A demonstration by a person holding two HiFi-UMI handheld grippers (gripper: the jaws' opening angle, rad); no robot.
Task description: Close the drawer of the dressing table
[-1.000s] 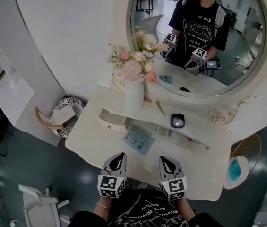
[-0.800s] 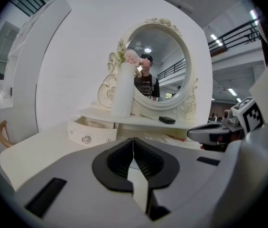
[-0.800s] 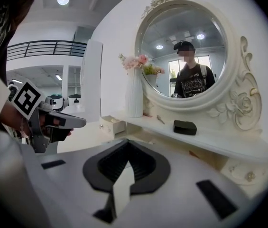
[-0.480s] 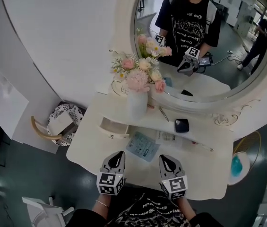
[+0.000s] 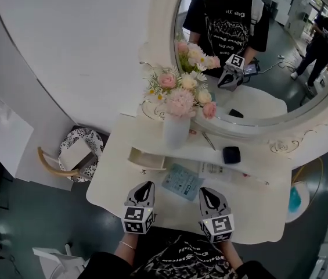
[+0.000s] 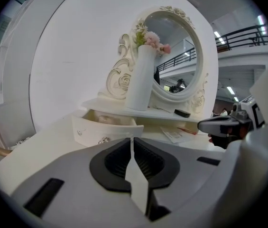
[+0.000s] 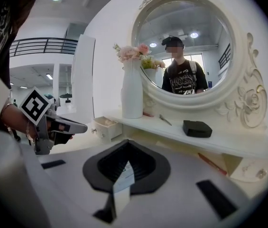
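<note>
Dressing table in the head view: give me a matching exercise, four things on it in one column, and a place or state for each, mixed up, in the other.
Things:
1. drawer
2. vase
3. black box
4. leaflet

Places or states:
A. lies flat on the tabletop
B. pulled open
C. holds pink flowers
D. on the shelf, right of the vase

Pairs: 1-B, 2-C, 3-D, 4-A.
</note>
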